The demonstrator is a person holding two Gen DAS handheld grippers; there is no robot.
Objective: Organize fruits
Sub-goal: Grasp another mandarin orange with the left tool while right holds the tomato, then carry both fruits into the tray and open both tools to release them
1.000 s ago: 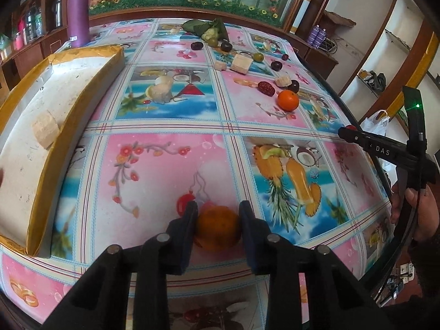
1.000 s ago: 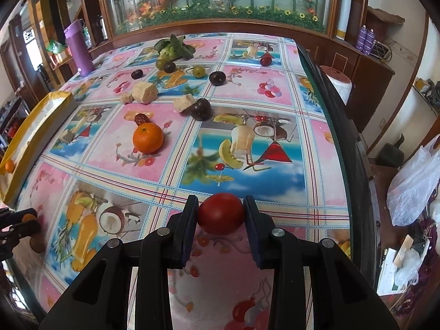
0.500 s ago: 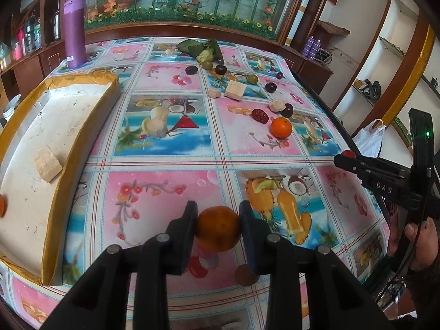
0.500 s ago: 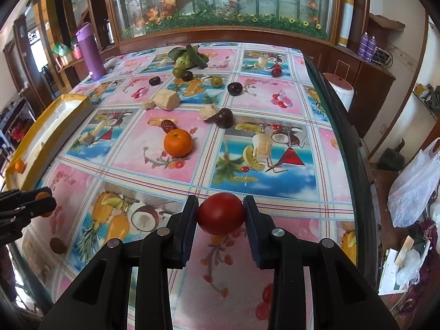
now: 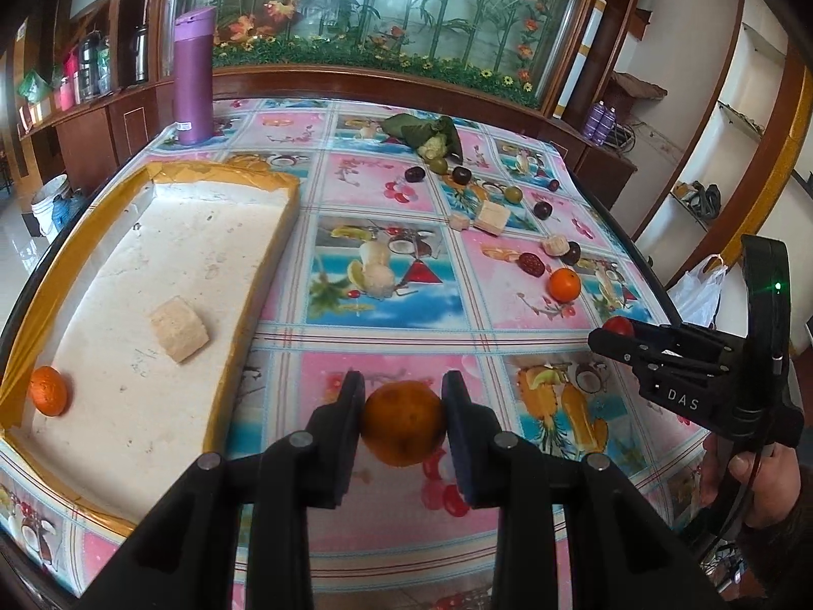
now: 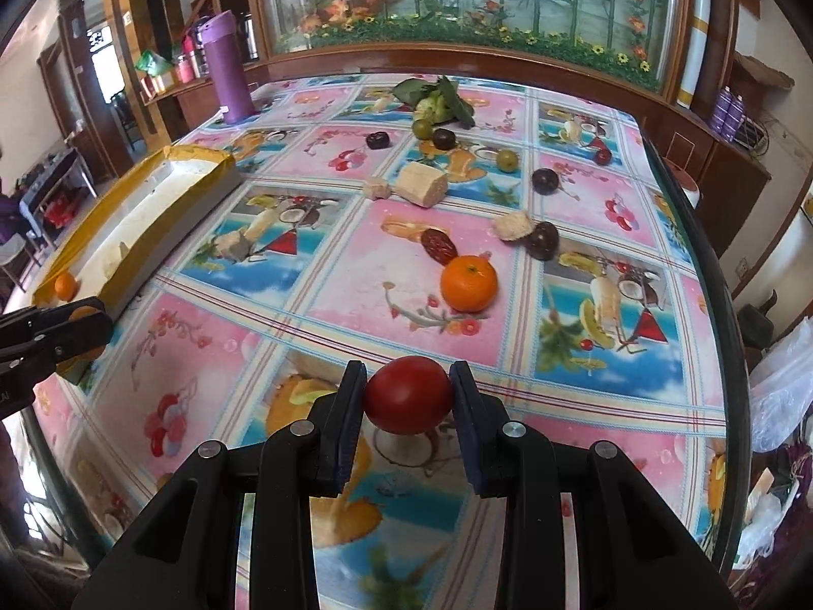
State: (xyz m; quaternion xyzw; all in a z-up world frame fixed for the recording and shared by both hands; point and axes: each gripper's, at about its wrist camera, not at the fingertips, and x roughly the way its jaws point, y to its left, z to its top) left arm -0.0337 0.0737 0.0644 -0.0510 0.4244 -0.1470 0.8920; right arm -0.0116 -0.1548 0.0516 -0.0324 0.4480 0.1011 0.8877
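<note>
My left gripper [image 5: 404, 422] is shut on an orange [image 5: 404, 423] and holds it above the table, just right of the white tray [image 5: 127, 305] with the yellow rim. The tray holds a small orange [image 5: 47, 390] and a pale chunk [image 5: 179, 328]. My right gripper [image 6: 409, 395] is shut on a red tomato [image 6: 409, 395] above the table's near right part; it also shows in the left wrist view [image 5: 617, 338]. Another orange [image 6: 468, 282] lies on the cloth ahead of it.
Dark plums [image 6: 544, 180], a date [image 6: 440, 245], green fruits [image 6: 506, 159], pale chunks [image 6: 421, 183] and a leafy bundle [image 6: 439, 99] lie scattered at the far half. A purple flask [image 5: 193, 75] stands at the back left. The table edge [image 6: 711, 274] runs along the right.
Both grippers have risen and pulled back with their fruit. The left gripper has moved toward the tray, which now shows more fully with its small orange.
</note>
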